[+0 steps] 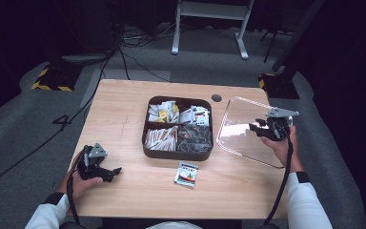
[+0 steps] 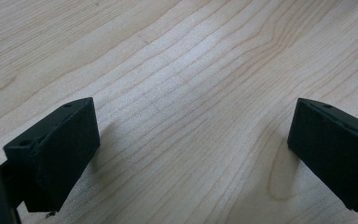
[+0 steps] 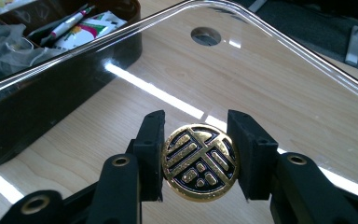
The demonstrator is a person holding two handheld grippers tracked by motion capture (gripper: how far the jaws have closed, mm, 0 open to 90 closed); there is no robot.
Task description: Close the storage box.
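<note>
My right gripper [image 3: 199, 161] clamps the lid's knob [image 3: 199, 162]; I keep the lid [image 1: 240, 125] level toward the box [image 1: 177, 151] at its left. Left gripper [image 2: 191, 154] open, idle.

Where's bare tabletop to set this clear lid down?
Bare wood lies left of the dark box, reaching the table's far-left corner. The near strip is partly taken by the sachet and left tongs. The lid, in the right tongs, overhangs the right side.

Free room around the dark box

Left of the dark box [image 1: 177, 151] the bench [image 1: 119, 114] is bare; right stands the clear lid [image 1: 243, 129], in front a small packet [image 1: 187, 173].
</note>
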